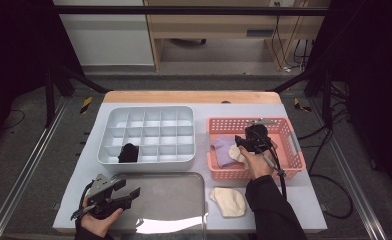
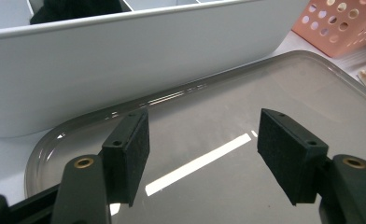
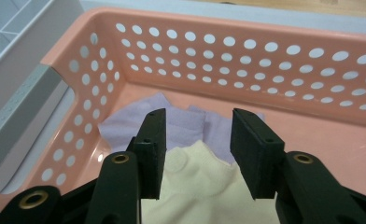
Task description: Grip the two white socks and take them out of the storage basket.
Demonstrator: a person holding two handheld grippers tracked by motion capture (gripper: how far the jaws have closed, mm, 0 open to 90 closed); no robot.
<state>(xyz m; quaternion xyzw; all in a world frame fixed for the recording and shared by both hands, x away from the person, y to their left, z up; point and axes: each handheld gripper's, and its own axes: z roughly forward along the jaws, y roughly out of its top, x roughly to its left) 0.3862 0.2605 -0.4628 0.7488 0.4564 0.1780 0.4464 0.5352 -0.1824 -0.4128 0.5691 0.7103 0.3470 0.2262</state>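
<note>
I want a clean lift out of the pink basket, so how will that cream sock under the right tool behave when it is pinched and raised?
The cream sock lies creased, so it probably droops from the right tool. It looks light. It overlaps the lilac cloth, which may drag along.

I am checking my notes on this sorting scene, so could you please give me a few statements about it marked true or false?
1. The right claw is open above a cream sock in the pink basket. True.
2. The left claw grips a sock. False: it is open over the grey tray, holding nothing.
3. A dark item sits in the white divided box. True.
4. The basket holds only the cream sock. False: lilac cloth lies there too.
</note>
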